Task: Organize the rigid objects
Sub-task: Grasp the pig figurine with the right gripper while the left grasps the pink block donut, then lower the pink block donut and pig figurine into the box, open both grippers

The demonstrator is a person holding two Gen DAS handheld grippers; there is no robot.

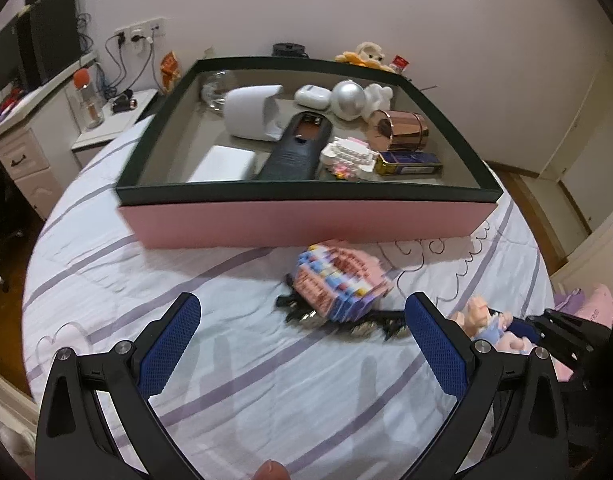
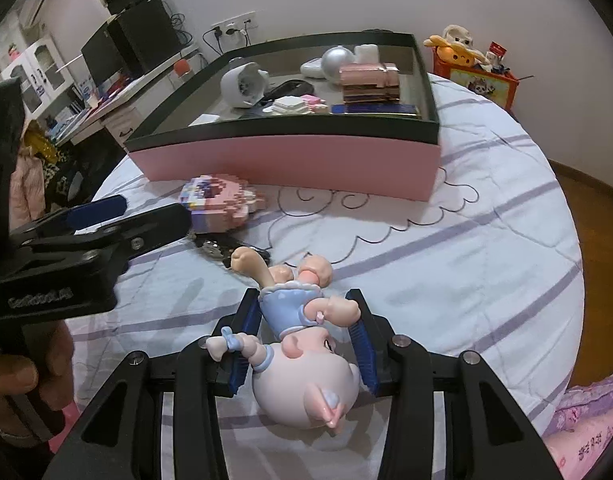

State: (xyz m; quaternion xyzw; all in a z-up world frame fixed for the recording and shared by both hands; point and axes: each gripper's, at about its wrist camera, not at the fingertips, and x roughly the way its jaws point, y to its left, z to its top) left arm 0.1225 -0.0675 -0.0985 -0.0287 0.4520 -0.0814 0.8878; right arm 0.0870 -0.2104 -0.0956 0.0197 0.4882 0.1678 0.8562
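A doll in a blue dress (image 2: 290,312) lies head toward the camera, and my right gripper (image 2: 302,300) is shut on its body, with the blue pads against both sides. My left gripper (image 1: 304,308) stands open just above the bedsheet. A pink and purple block model (image 1: 338,280) lies a little beyond its fingertips, and nothing is between the fingers. Under the model's near side lies a black toothed clip (image 1: 346,322). Behind them stands the pink box with a dark green rim (image 1: 306,222). It holds several objects, among them a white cylinder (image 1: 252,110) and a rose-gold can (image 1: 400,130).
The bed is round with a white, purple-striped sheet (image 1: 226,360). A white desk with a monitor (image 1: 10,60) and drawers stands at the left. Plush toys (image 2: 462,50) sit behind the box. Wooden floor (image 2: 586,196) lies past the bed's right edge.
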